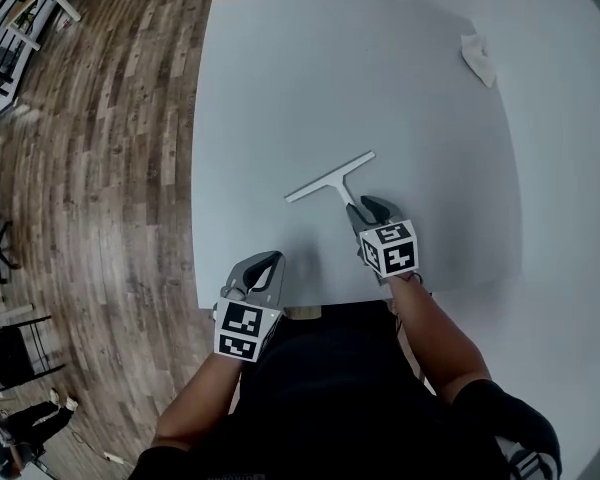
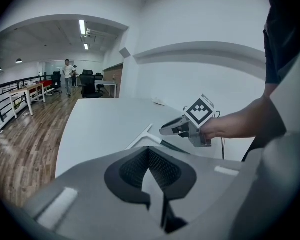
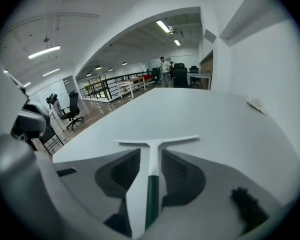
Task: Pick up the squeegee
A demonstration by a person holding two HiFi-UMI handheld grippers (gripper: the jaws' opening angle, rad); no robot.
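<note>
Jaws of the right gripper (image 1: 365, 211) stood apart astride the squeegee (image 1: 330, 178) handle, lined up to clamp it, while the left gripper (image 1: 264, 264) hung closed, empty.

Support surface: a white table (image 1: 280, 88) with a plain rectangular top and rounded corners, standing on a wooden plank floor (image 1: 110, 168); two items lie directly on the top, well apart from each other. Item one: a squeegee (image 1: 330, 179), lying flat in the near half of the top; its long white blade bar runs diagonally, and its handle leads back from the bar's middle toward the near edge; the handle is white at the bar and dark green further back. Item two: a crumpled white wad (image 1: 478, 58), cloth or paper, near the far right edge.
</note>
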